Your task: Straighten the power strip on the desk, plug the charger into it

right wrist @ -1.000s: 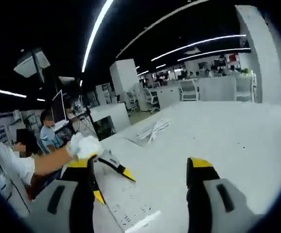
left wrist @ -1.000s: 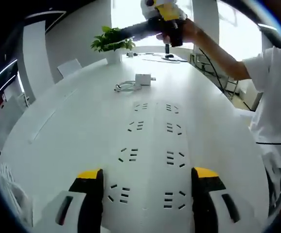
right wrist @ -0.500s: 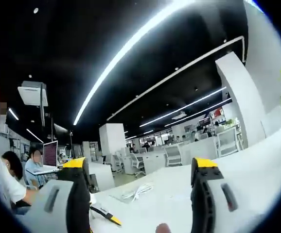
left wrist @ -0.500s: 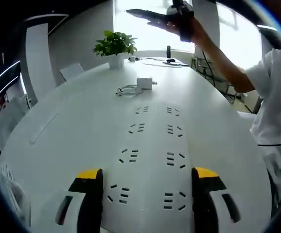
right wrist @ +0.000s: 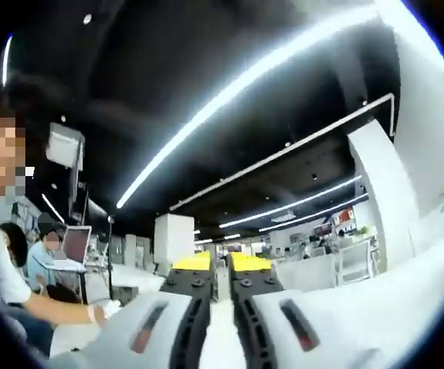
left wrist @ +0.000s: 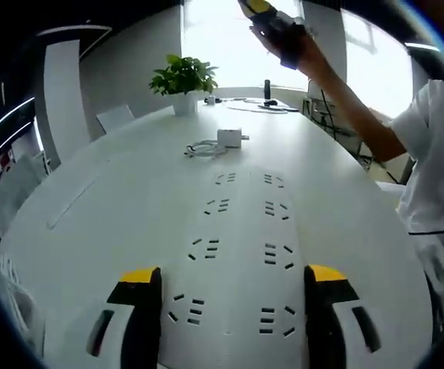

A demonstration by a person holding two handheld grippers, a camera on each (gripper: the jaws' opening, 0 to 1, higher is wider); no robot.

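Two jaws of the left gripper (left wrist: 226, 307) stand spread over the power strip (left wrist: 241, 246) mid-counter, the right gripper (right wrist: 220, 269), jaws pressed together, raised high, so fetching the charger (left wrist: 230, 138) near the counter's far edge seems next.

White power strip (left wrist: 237, 254) w/ dark socket slots on white desk (left wrist: 107, 207); white charger (left wrist: 230, 138) & cable; green plant (left wrist: 180, 75), white pot; grippers black w/ yellow tips.
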